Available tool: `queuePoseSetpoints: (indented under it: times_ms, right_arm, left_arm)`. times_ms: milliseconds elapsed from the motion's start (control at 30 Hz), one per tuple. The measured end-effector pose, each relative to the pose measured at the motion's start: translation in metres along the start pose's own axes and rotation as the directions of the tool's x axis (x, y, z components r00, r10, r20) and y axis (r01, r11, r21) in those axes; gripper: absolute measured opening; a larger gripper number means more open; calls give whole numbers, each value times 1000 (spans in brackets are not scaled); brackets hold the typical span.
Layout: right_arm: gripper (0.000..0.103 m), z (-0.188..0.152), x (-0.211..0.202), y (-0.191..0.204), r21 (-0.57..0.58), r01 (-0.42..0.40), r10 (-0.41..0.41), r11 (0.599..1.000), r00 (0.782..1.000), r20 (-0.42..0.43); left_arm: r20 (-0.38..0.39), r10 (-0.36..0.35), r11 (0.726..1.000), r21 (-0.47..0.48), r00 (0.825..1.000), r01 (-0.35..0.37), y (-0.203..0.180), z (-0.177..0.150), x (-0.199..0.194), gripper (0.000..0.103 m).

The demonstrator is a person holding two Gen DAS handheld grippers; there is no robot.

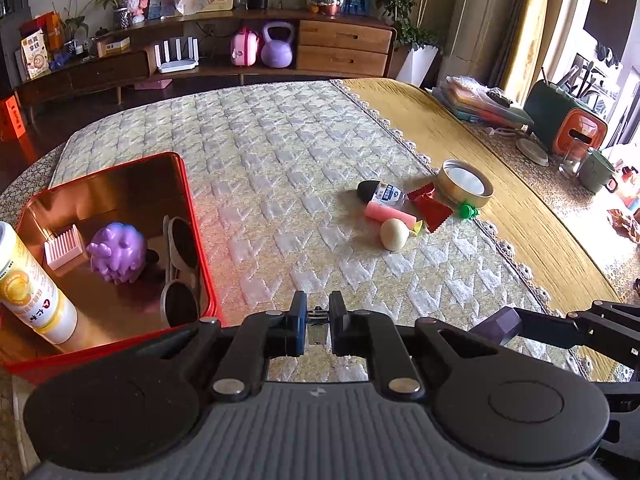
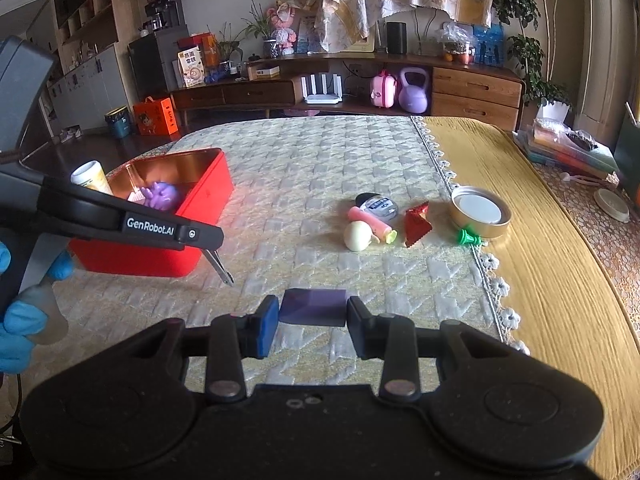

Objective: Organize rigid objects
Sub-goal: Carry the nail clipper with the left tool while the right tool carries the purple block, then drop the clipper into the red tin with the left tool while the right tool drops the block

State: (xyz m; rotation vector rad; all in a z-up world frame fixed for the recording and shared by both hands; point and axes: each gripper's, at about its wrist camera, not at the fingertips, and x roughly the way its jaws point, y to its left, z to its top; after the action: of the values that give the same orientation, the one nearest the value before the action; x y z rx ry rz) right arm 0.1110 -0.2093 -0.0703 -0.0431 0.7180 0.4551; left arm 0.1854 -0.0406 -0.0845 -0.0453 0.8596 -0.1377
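Note:
A red tin box (image 1: 204, 248) (image 2: 208, 196) stands at the left of the quilted mat. It holds a purple spiky toy (image 1: 116, 254), sunglasses (image 1: 180, 264), a pink comb-like piece (image 1: 63, 249) and a white-yellow bottle (image 1: 30, 284). My left gripper (image 1: 318, 316) is shut on a small metal clip (image 1: 317, 330), right of the box. My right gripper (image 2: 313, 312) is shut on a purple faceted block (image 2: 313, 306) (image 1: 498, 326), low over the mat. A cluster lies mid-mat: cream egg (image 2: 358, 236), pink tube (image 2: 370, 220), small jar (image 2: 378, 206), red wrapper (image 2: 416, 224), green piece (image 2: 468, 237), round tin (image 2: 480, 212).
A yellow cloth (image 2: 540, 260) with a lace edge covers the table's right part. Books and bags (image 1: 480, 104), a green-orange container (image 1: 564, 120), a glass and a mug (image 1: 596, 168) stand at the far right. A low wooden cabinet (image 1: 340, 46) runs along the back wall.

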Motion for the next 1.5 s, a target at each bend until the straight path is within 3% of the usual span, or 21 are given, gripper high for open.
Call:
queuePoseSetpoints:
  times_ms: [400,867,1133,1500]
  right_arm:
    - [36,30,-3,32,-72,-33,35,997,999,31]
    - [36,72,25,86,-157,-104,111,982,993,38]
    - [36,84,59,116,-194,-152,153,969,988,-15]
    - [36,90,113,147,-231,-185,165,955,981,-103]
  left_arm:
    - [38,-2,1000,-28,999,3,33,24,-31,11]
    - [121,77,995,-75,990,-68,106,71,-66,11]
    - [84,109,990,-104,991,-100,157,89,-51,11]
    - [30,61,985,-164,998,-55,205,92,-6,11]
